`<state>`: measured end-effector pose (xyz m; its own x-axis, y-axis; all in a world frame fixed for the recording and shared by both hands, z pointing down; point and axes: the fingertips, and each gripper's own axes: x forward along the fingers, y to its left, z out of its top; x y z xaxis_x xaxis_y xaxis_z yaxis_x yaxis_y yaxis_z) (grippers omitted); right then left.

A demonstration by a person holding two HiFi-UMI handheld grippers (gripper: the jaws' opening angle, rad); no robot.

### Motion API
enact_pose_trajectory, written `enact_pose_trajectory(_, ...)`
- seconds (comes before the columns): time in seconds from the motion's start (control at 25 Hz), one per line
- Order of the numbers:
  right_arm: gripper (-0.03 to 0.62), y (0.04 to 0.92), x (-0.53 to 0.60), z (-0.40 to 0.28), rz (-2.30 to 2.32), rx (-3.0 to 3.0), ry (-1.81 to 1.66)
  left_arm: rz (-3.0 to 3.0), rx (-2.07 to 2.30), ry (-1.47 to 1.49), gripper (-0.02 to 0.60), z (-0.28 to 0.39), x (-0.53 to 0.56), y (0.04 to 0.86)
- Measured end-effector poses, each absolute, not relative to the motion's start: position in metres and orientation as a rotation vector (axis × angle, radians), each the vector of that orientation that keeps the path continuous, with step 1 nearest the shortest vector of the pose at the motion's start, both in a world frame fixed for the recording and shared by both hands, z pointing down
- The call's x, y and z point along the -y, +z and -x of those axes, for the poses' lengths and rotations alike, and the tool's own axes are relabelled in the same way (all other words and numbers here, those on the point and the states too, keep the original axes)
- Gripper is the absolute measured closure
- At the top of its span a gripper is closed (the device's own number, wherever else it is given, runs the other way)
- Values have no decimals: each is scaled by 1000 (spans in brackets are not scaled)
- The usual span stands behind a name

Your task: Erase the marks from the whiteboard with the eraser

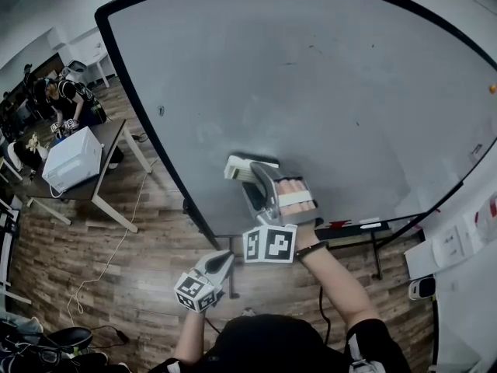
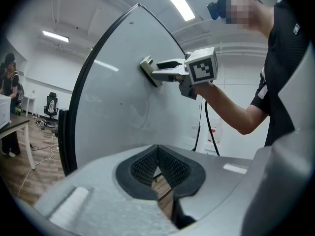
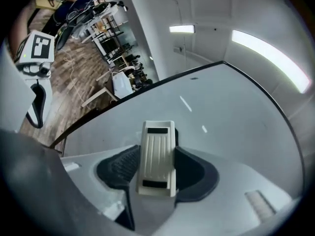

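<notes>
1. Holding the eraser (image 3: 157, 154) is the right gripper (image 1: 257, 179): its jaws are clamped on the eraser's 2 long sides, with the ribbed back facing the gripper's camera.
2. At the tip of that gripper, the eraser sits flat against the whiteboard (image 1: 311, 92), which fills the view straight ahead of the jaws.
3. On the left gripper (image 2: 157, 167) the jaws are closed tip to tip with nothing between them. It sits below and left of the right gripper, clear of the board.
4. 1 small dark speck (image 1: 161, 110) is on the board up and left of the right gripper.
5. The marker tray (image 1: 353, 228) runs along the board's lower edge, just right of the right gripper.
6. The worktop (image 1: 109, 134) carrying a white box (image 1: 72, 159) is well off to the left of both grippers.
</notes>
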<state>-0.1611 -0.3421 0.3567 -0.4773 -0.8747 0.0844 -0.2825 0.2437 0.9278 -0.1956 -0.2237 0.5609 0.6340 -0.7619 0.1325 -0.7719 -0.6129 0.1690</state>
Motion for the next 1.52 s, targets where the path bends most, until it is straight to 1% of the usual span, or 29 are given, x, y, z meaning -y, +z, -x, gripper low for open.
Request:
enact_pose_trajectory(0.12,370,381,340,171,-1002,1844,-1269,-2641,1261,69,572,196,222,562)
enact_pose_trajectory(0.28,368,367,340,163,-1021,1885,-1243,-2645,1258,65,572,195,221,561)
enact_pose_trajectory(0.4,368,328,343,143,-1124,1906,-1237,-2648,1254,63,572,193,221,559)
enact_pose_trajectory(0.6,368,244,349,90,-1355,1973,-1187,-2654,1248,58,571,191,220,558)
enact_pose_trajectory(0.68,368,232,350,82,-1406,1985,-1168,-2657,1247,59,571,191,219,559)
enact_pose_trajectory(0.8,370,256,348,99,-1372,1938,-1197,-2654,1248,68,572,194,219,562)
enact_pose_trajectory(1.04,370,357,339,171,-1065,1902,-1213,-2661,1239,66,572,198,224,559)
enact_pose_trajectory(1.2,369,374,338,179,-999,1905,-1194,-2672,1227,68,572,197,229,557)
enact_pose_trajectory(1.32,368,347,338,171,-1033,1928,-1192,-2682,1214,65,572,197,233,555)
enact_pose_trajectory(1.52,368,241,343,133,-1234,1939,-1258,-2683,1212,61,572,196,240,555)
